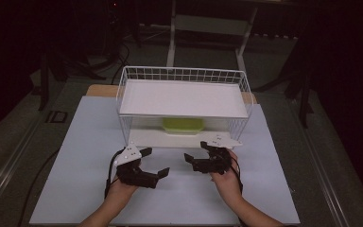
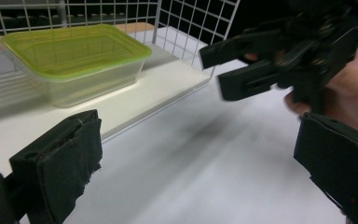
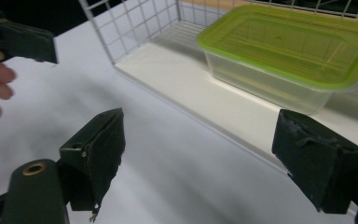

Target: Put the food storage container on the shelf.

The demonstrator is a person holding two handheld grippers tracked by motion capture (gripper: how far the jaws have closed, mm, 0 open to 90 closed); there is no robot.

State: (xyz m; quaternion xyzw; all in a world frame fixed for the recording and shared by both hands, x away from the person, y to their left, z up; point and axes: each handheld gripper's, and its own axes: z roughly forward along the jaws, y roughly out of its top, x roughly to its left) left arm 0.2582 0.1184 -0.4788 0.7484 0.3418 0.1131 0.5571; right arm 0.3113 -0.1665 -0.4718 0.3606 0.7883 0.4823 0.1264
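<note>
A clear plastic container with a green lid (image 1: 183,125) stands on the lower shelf of a white wire rack (image 1: 183,98) in the middle of the table. In front of the rack, my left gripper (image 1: 155,161) and my right gripper (image 1: 194,151) hover over the table, both open and holding nothing, their jaws turned toward each other. The left gripper view shows the container (image 2: 74,56) at upper left past my open left gripper (image 2: 200,163), with the right gripper (image 2: 270,60) at upper right. In the right gripper view the container (image 3: 289,46) lies ahead of my open right gripper (image 3: 205,158).
The rack's upper shelf (image 1: 184,97) is a bare white board inside a wire rim. The pale table top (image 1: 85,156) spreads wide on both sides of the rack. Dark floor, cables and a frame's legs (image 1: 171,42) lie beyond the table.
</note>
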